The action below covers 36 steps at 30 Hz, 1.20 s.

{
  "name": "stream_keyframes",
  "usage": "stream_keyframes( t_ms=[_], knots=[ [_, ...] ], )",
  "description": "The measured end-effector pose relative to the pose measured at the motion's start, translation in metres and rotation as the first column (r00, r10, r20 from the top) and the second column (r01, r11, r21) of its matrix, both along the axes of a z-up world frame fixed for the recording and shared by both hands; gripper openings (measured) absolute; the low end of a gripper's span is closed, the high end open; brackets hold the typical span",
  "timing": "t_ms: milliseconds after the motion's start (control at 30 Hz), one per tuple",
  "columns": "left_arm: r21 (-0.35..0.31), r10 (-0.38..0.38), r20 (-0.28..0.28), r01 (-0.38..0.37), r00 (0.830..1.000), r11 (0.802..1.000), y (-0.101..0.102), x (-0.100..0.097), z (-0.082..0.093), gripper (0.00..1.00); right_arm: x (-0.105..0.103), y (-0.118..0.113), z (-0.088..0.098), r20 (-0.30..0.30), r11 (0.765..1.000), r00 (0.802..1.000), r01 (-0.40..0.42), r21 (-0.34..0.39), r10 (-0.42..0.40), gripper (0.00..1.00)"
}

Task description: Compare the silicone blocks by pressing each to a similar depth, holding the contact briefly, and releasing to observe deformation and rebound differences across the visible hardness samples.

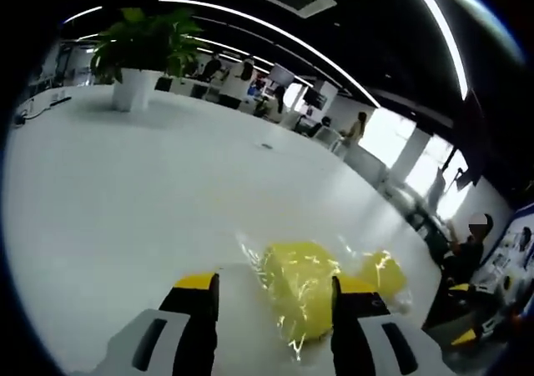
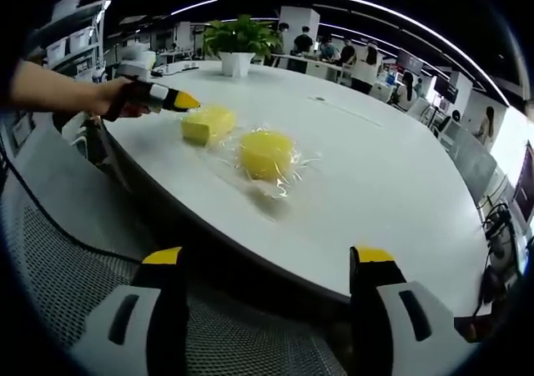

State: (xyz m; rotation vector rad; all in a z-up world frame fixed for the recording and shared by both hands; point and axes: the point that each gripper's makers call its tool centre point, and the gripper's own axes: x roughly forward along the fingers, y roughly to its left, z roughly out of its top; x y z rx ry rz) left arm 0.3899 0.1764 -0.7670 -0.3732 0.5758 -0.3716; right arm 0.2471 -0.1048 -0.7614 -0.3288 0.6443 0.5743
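Observation:
Two yellow silicone blocks lie on a white round table (image 2: 392,176), with crinkled clear film around them. In the left gripper view the nearer block (image 1: 300,297) sits between my left gripper's (image 1: 275,280) yellow-tipped jaws, close to the right jaw, and the other block (image 1: 380,272) lies just beyond. The jaws stand wide apart and open. In the right gripper view a hand holds the left gripper (image 2: 171,99) beside the squarish block (image 2: 207,124), and the rounder block (image 2: 265,152) lies to its right. My right gripper (image 2: 267,255) is open, held back off the table's edge.
A potted plant (image 2: 238,38) stands at the table's far side, also seen as a potted plant (image 1: 142,55). A mesh chair (image 2: 67,276) lies under my right gripper. Desks and people fill the office behind. A person's bare forearm (image 2: 50,88) reaches in from the left.

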Motion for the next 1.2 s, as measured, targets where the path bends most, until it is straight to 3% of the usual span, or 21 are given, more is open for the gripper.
stream_keyframes(
  t_ms=[300, 367, 567, 633, 700, 767, 1000, 1133, 1200],
  knots=[
    [-0.079, 0.043, -0.024, -0.044, 0.999, 0.996, 0.001, 0.020, 0.000, 0.38, -0.001, -0.001, -0.002, -0.008, 1.000, 1.000, 0.002, -0.006, -0.002, 0.74],
    [-0.133, 0.059, -0.056, -0.066, 0.997, 0.989, -0.001, 0.023, -0.002, 0.33, -0.002, -0.001, -0.002, -0.013, 1.000, 1.000, 0.000, -0.008, 0.000, 0.74],
    [-0.192, 0.112, -0.073, -0.124, 0.991, 0.974, 0.004, 0.031, -0.006, 0.24, -0.002, -0.001, -0.003, -0.020, 1.000, 1.000, 0.000, -0.013, 0.000, 0.74],
    [-0.200, 0.113, -0.071, -0.125, 0.991, 0.972, 0.004, 0.031, -0.007, 0.15, -0.002, -0.001, -0.003, -0.022, 1.000, 1.000, 0.000, -0.014, 0.000, 0.74],
    [-0.196, 0.166, -0.024, -0.168, 0.986, 0.966, 0.010, 0.035, 0.000, 0.07, -0.002, -0.002, -0.003, -0.023, 1.000, 1.000, 0.000, -0.015, -0.001, 0.74],
    [-0.250, 0.163, -0.037, -0.167, 0.986, 0.954, 0.005, 0.033, 0.004, 0.03, -0.002, -0.002, -0.004, -0.024, 1.000, 1.000, 0.000, -0.016, -0.001, 0.74],
    [-0.287, 0.119, -0.006, -0.115, 0.993, 0.951, -0.005, 0.028, 0.020, 0.00, -0.003, -0.002, -0.004, -0.025, 1.000, 1.000, -0.002, -0.015, 0.002, 0.74],
    [-0.324, 0.073, 0.034, -0.058, 0.997, 0.944, -0.016, 0.027, 0.040, 0.00, -0.003, -0.003, -0.005, -0.028, 1.000, 1.000, -0.001, -0.017, 0.000, 0.74],
    [-0.313, 0.047, 0.055, -0.027, 0.997, 0.950, -0.021, 0.027, 0.048, 0.00, -0.004, -0.003, -0.006, -0.036, 1.000, 0.999, -0.002, -0.022, 0.002, 0.75]
  ],
)
